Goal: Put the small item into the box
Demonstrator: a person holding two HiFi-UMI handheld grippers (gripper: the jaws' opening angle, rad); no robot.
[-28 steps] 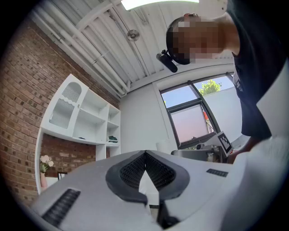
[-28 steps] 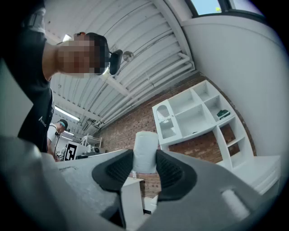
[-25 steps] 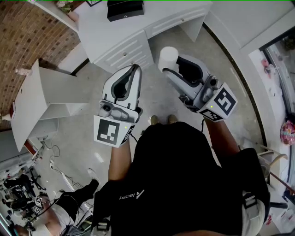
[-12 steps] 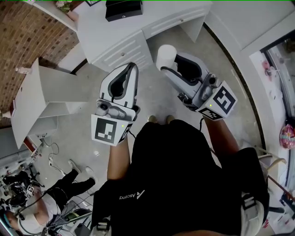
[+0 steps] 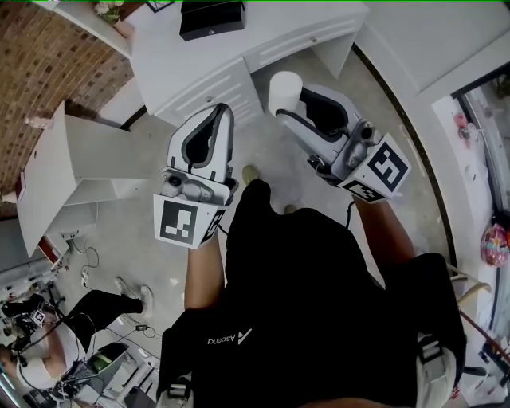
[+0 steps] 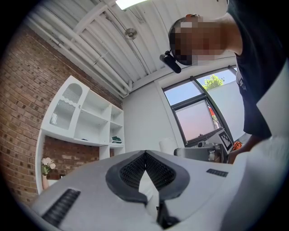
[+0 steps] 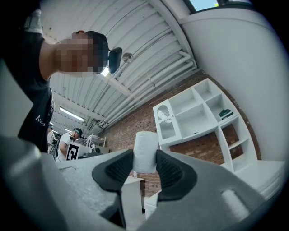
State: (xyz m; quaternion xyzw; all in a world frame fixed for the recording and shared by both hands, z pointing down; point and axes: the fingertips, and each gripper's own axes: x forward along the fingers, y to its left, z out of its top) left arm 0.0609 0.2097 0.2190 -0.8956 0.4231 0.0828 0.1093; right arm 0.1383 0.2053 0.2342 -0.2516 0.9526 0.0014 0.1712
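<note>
My right gripper (image 5: 288, 105) is shut on a small white cylinder (image 5: 284, 85), held above the floor in the head view. The right gripper view shows the cylinder (image 7: 145, 152) upright between the two dark pads of that gripper (image 7: 144, 166). To its left, my left gripper (image 5: 221, 113) is shut with nothing in it; in the left gripper view its pads (image 6: 145, 155) meet at the tips. A black box (image 5: 211, 16) sits on the white desk (image 5: 199, 60) ahead, beyond both grippers.
A white shelf unit (image 5: 80, 159) stands at the left against a brick wall (image 5: 32, 72). Another person (image 5: 96, 311) is on the floor at the lower left among cables. A window (image 5: 486, 103) runs along the right side.
Both grippers have moved a little forward, toward the desk, and the desk has come nearer. One foot has stepped forward. The grip on the cylinder is unchanged.
</note>
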